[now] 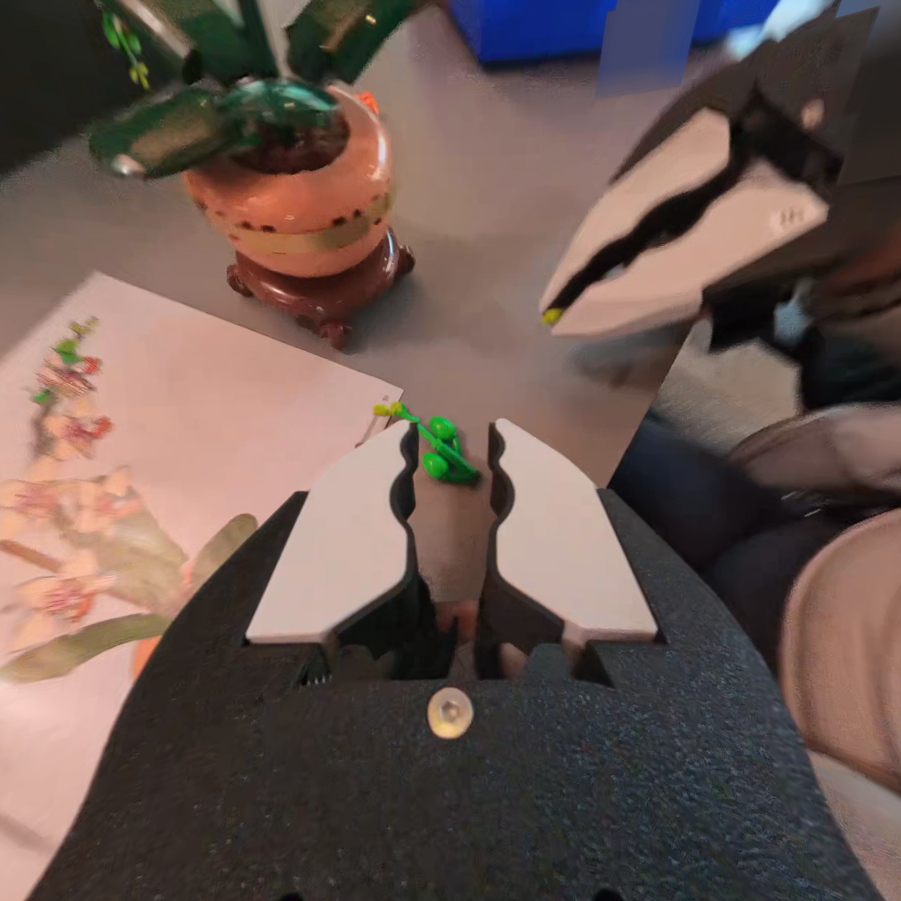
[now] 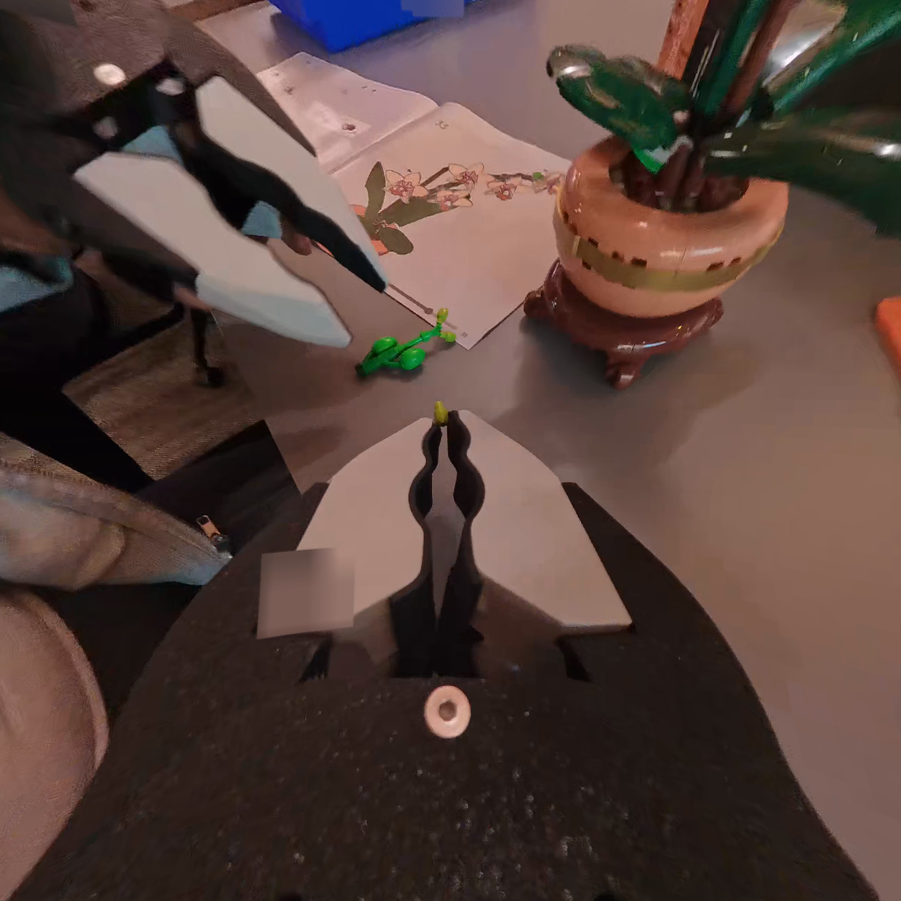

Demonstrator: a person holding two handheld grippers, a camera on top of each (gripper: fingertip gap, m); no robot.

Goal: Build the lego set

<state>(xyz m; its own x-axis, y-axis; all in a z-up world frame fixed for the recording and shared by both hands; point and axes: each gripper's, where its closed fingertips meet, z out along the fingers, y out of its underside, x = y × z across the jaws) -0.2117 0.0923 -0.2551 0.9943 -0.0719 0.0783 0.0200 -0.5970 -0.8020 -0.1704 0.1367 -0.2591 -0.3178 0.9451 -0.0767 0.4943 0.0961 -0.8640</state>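
A bright green stem piece with buds (image 1: 441, 451) lies on the grey table by the corner of the instruction booklet (image 1: 195, 414). My left gripper (image 1: 451, 429) is open just above it, with the stem between the fingertips and nothing gripped. In the right wrist view the stem (image 2: 404, 348) lies apart from the left gripper (image 2: 365, 312). My right gripper (image 2: 444, 418) is shut on a small yellow-green bud piece (image 2: 440, 412). It also shows at the right of the left wrist view (image 1: 553, 319) with the bud (image 1: 551, 317) at its tip.
The built lego plant in its tan pot on a brown base (image 1: 302, 214) (image 2: 658, 253) stands beyond the booklet (image 2: 439, 234). A blue bin (image 1: 536, 29) (image 2: 351, 19) is at the far edge. An orange thing (image 2: 890, 331) is at the right. A person's legs are beside the table.
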